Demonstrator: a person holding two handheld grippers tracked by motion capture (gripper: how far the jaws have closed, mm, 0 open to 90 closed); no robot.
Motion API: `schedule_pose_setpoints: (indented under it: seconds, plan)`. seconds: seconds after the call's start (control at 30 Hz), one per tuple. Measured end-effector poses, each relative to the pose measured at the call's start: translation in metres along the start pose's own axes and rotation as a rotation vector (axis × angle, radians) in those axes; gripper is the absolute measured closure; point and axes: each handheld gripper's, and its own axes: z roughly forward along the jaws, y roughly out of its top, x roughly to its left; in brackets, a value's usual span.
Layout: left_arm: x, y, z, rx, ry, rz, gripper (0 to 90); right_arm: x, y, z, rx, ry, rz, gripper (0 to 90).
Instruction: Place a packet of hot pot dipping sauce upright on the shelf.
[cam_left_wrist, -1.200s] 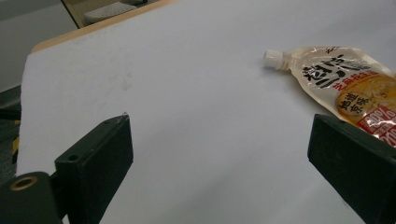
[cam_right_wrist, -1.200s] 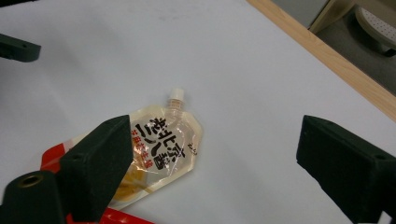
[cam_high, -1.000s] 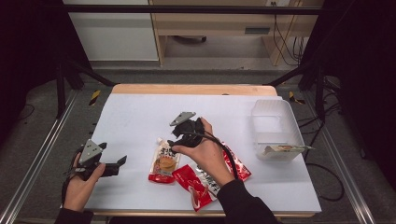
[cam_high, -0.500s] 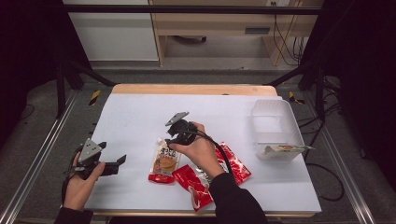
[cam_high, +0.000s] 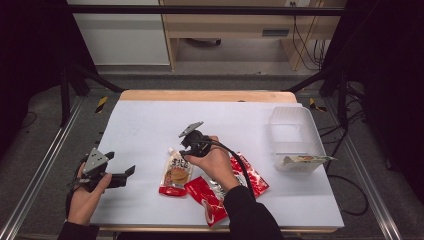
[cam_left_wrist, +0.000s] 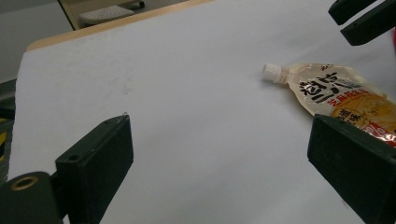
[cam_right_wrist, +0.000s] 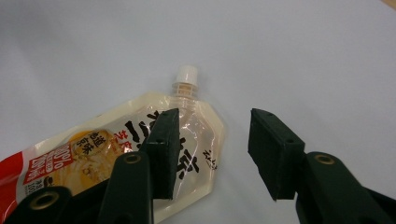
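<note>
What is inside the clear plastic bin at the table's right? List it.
The clear plastic bin holds one flat snack packet at its near end; the rest looks bare. The packet's print is unreadable.

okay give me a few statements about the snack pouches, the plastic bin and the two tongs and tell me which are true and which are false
1. The right tongs are open above the spouted pouch. True.
2. The spouted pouch's cap is off. False: a white cap sits on its spout.
3. The left tongs grip a red packet. False: they are open, nothing between the jaws.
4. The clear plastic bin holds a packet at its near end. True.
5. Red packets lie beside the spouted pouch. True.
</note>
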Motion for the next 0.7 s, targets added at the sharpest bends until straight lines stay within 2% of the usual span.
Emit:
schedule_pose_setpoints:
  seconds: [0.3,0.37,0.43,0.5,0.7]
  plan:
    - [-0.001,0.0,0.001,0.006,-0.01,0.01,6.7,0.002,-0.011,0.025,0.043,0.001,0.022,61.0]
    - [-0.001,0.0,0.001,0.007,-0.01,0.012,6.8,0.002,-0.013,0.025,0.039,0.0,0.026,61.7]
    - [-0.001,0.0,0.001,0.009,-0.012,0.015,6.8,0.0,-0.022,0.025,0.024,-0.008,0.049,62.1]
    - [-0.002,0.0,0.001,0.009,-0.013,0.016,6.8,0.0,-0.026,0.025,0.031,-0.003,0.047,61.2]
    - [-0.003,0.001,0.002,0.014,-0.02,0.023,6.8,0.0,-0.027,0.025,0.018,0.0,0.055,60.0]
